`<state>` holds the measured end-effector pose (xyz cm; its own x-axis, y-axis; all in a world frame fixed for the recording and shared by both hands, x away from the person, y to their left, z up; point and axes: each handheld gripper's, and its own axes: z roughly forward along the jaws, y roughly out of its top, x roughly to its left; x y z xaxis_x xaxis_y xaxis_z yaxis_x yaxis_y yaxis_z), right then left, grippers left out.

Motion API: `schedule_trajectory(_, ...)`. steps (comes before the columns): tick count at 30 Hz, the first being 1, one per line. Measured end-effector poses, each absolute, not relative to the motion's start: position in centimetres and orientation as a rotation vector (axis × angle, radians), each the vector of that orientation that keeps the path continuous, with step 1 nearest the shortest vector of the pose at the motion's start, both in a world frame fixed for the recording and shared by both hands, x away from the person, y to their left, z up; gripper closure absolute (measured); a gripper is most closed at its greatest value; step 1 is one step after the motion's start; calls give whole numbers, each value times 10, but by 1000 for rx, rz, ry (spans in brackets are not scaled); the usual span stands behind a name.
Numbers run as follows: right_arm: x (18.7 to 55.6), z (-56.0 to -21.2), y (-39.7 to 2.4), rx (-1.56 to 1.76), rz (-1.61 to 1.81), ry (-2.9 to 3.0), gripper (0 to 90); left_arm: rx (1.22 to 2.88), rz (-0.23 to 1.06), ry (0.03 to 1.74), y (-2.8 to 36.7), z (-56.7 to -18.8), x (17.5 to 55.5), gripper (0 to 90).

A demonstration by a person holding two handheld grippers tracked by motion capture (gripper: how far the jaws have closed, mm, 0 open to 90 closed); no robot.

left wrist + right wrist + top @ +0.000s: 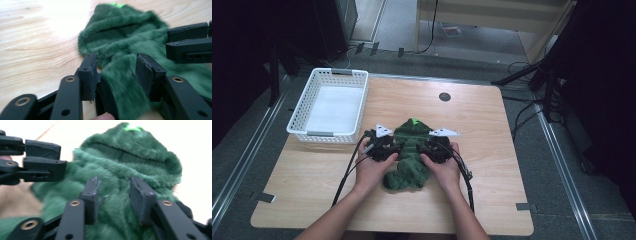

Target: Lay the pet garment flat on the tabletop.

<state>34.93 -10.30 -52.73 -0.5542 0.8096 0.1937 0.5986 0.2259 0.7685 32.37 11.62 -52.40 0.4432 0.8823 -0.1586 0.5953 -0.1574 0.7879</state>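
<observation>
both tongs point(383, 148) point(438, 148) gape over the green furry garment point(410, 155).

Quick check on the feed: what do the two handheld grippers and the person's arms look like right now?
Both the left gripper and right gripper are black, each topped by a grey three-cornered plate and trailing a black cable toward the person. Up close, the jaws are flat black bars with brass-coloured rivets and squared pads. The forearms are bare, with no sleeves in view.
</observation>
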Motion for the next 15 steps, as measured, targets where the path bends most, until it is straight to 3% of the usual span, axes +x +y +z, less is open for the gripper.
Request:
schedule_trajectory(7, 292, -496, -102, 1157, 1311, 2266, 458, 1815, 409, 1233, 143, -520, 274, 480)
schedule_trajectory(12, 267, -494, -90, 1073, 1314, 2360, 374, 1810, 326, 1247, 155, -533, 244, 511)
schedule_trajectory(15, 261, -500, -80, 1030, 1261, 2391, 378, 1832, 308, 1241, 156, -543, 234, 511)
